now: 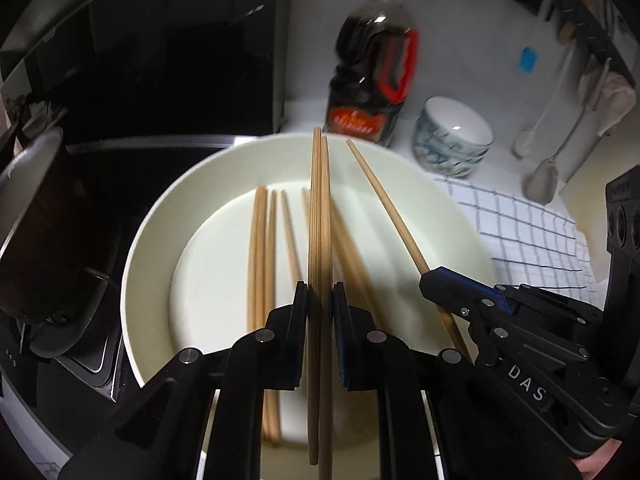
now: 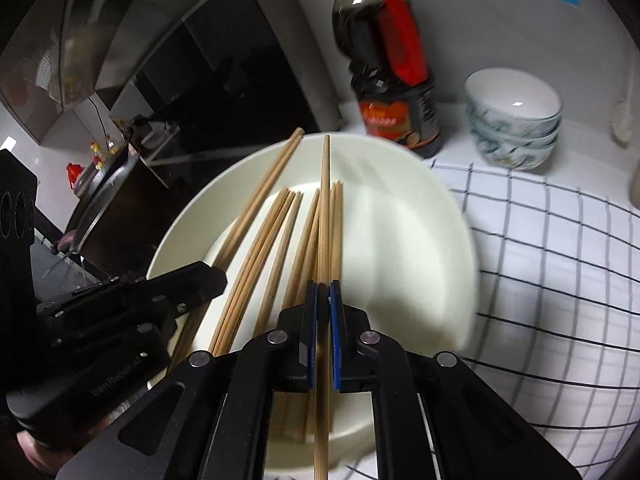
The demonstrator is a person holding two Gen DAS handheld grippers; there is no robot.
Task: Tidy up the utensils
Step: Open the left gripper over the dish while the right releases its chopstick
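Above the plate (image 1: pixel 152 216), both hand-held grippers clamp chopsticks (image 1: pixel 320 216).

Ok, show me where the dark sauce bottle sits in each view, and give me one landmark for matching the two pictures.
Left wrist view: the sauce bottle stands upper centre-right, behind the far rim of the white plate.
Right wrist view: the sauce bottle stands top centre-right, beyond the white plate.
Shared landmark: the stack of patterned bowls just right of the bottle in both views.
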